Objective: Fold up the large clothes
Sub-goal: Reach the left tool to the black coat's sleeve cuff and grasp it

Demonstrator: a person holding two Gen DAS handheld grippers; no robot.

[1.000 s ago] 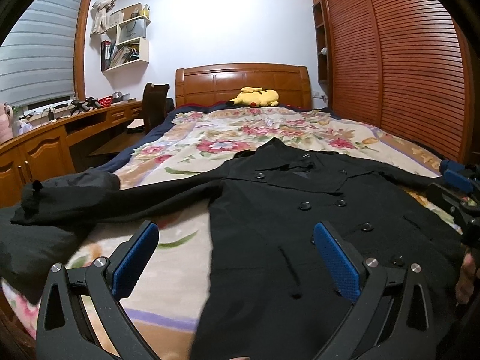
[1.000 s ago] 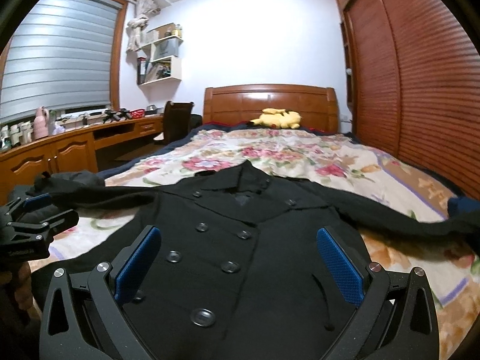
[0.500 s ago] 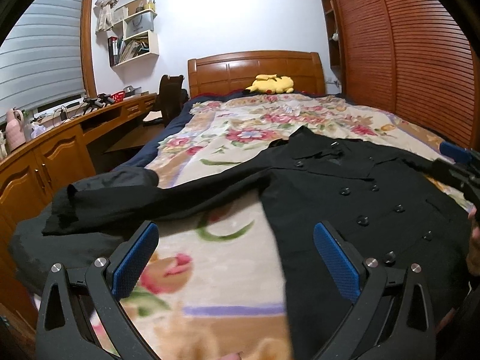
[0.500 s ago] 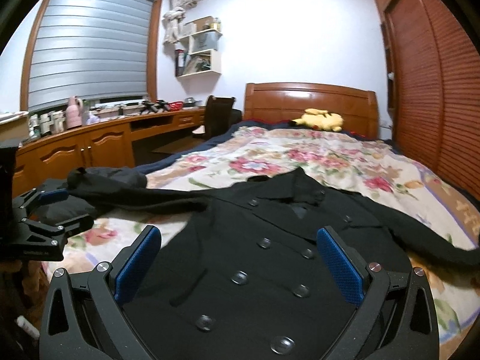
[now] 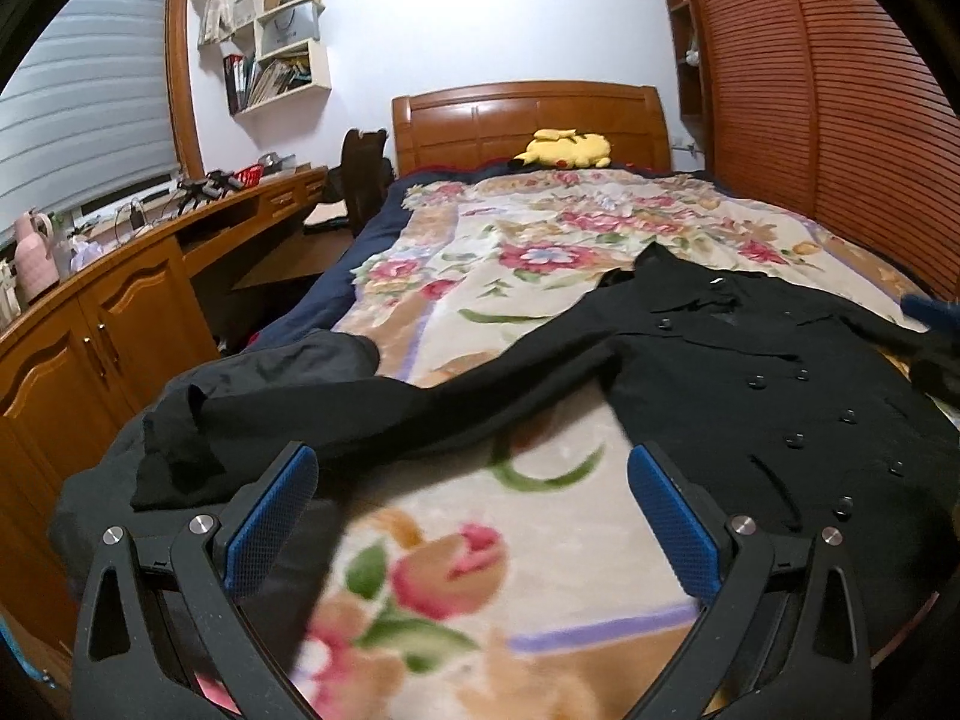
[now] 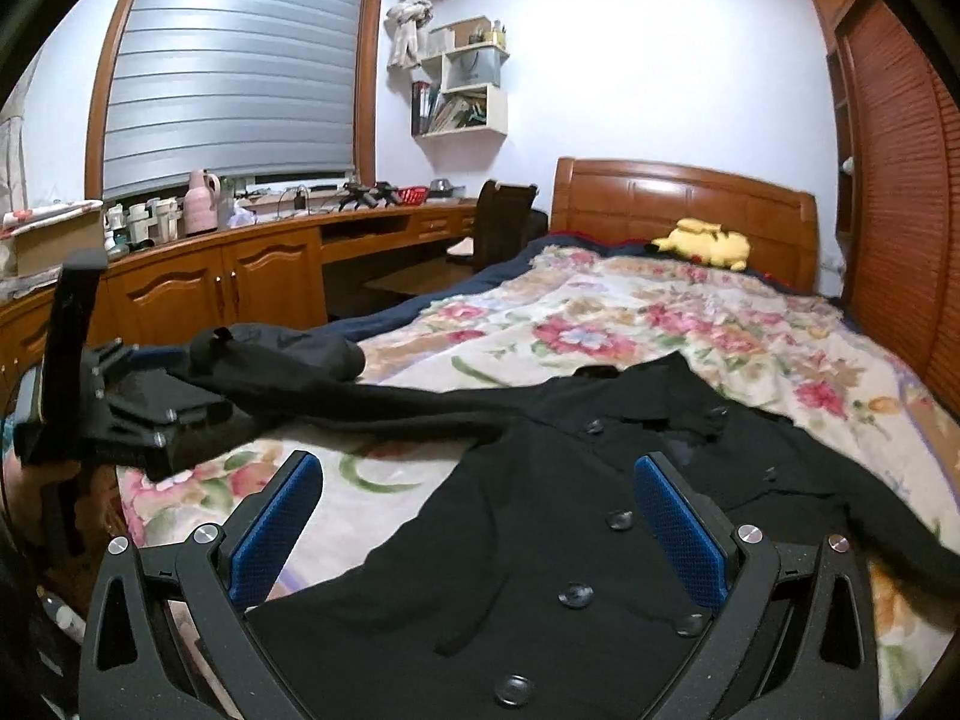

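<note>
A black double-breasted coat [image 5: 750, 384] [image 6: 540, 540] lies face up on the flowered bedspread, sleeves spread wide. Its left sleeve [image 5: 372, 414] [image 6: 336, 384] stretches toward the bed's near left corner, cuff [image 5: 174, 456] resting on a dark pillow. My left gripper [image 5: 471, 516] hovers open over the bedspread just short of that sleeve, nothing between its blue pads. My right gripper [image 6: 477, 528] hangs open above the coat's lower front, holding nothing. The left gripper's body [image 6: 120, 396] shows in the right wrist view beside the cuff.
The bed [image 5: 540, 252] fills the room's middle, with a yellow plush toy [image 5: 567, 150] at the wooden headboard. A wooden desk and cabinets [image 6: 252, 276] run along the left wall, a chair [image 6: 504, 222] beside them. A slatted wardrobe [image 5: 840, 90] lines the right wall.
Both grippers have swung left. The left one left the coat's body and now faces the left sleeve; the right one now views the coat's front and left side. Both stayed open.
</note>
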